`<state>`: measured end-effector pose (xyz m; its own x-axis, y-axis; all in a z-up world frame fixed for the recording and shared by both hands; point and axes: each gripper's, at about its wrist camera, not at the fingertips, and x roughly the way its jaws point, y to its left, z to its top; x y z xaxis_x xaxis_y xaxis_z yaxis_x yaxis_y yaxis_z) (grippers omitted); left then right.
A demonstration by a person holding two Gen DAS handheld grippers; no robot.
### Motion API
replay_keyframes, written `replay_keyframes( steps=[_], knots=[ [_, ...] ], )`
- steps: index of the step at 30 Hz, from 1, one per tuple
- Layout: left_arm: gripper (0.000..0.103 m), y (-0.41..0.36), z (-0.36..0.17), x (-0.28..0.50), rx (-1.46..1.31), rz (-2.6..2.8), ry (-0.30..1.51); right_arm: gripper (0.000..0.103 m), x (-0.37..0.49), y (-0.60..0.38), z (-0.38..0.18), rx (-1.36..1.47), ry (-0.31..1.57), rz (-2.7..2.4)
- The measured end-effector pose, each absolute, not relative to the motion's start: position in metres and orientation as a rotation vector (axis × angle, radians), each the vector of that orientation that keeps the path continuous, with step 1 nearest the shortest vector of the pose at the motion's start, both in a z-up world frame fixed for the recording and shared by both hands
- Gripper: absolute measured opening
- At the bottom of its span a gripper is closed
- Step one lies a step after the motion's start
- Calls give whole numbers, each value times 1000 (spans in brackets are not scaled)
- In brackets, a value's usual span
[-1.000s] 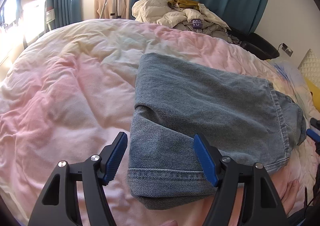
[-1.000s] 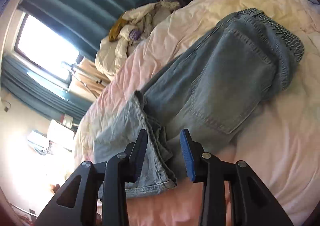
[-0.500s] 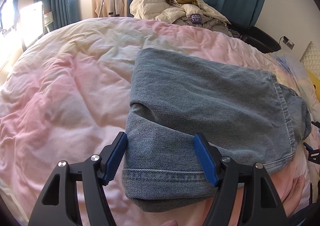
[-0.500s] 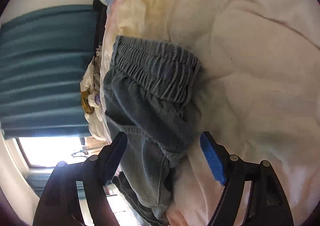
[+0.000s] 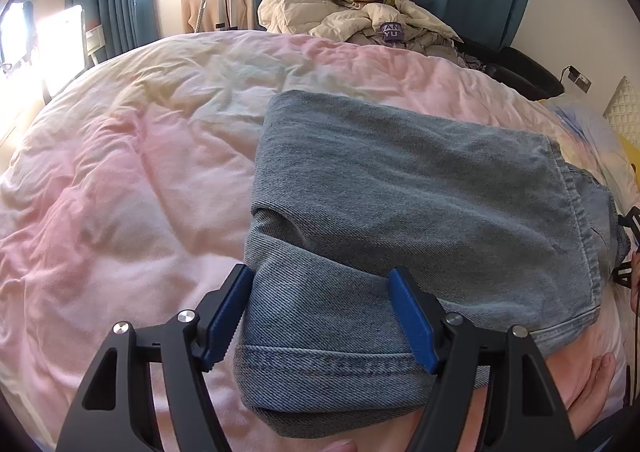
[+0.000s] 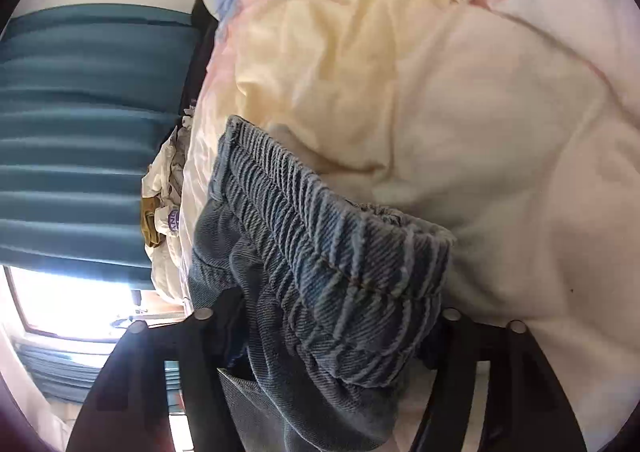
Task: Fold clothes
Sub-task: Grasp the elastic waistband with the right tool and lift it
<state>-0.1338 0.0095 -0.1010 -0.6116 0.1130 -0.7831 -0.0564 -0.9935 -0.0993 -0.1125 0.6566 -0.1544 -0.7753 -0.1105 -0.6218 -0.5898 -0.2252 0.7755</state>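
Left wrist view: both claws, left claw (image 5: 320,322) and right claw (image 6: 328,336), spread wide astride folded jeans (image 5: 400,204).

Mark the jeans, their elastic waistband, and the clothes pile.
jeans (image 5: 400,188): left wrist view, top folded layer.
elastic waistband (image 6: 328,252): right wrist view, ribbed band.
clothes pile (image 5: 360,18): left wrist view, cream jacket.

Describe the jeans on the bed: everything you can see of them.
The jeans are light blue, faded denim, folded into a layered bundle lying flat on the pink and cream bedcover. A stitched leg hem faces the left gripper, whose open blue fingers straddle that end. At the other end the gathered elastic waistband bulges up between the wide-spread fingers of the right gripper. Whether either gripper actually presses the cloth cannot be told.
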Motion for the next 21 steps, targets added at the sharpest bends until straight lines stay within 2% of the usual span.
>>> replay_keyframes(
  steps=[1,3,8,21],
  knots=[
    [72,10,-101,-134,-1338,2736,-100,47,-115,654,-141,-809,1651,2131],
    [73,10,-101,-134,-1339,2735,-100,42,-118,648,-125,-786,1542,2219],
    [73,10,-101,-135,-1342,2735,-95,39,-126,636,-106,-795,1324,2315],
    [73,5,-84,-129,-1295,2732,-157,35,-132,547,26,-697,864,2579]
  ],
)
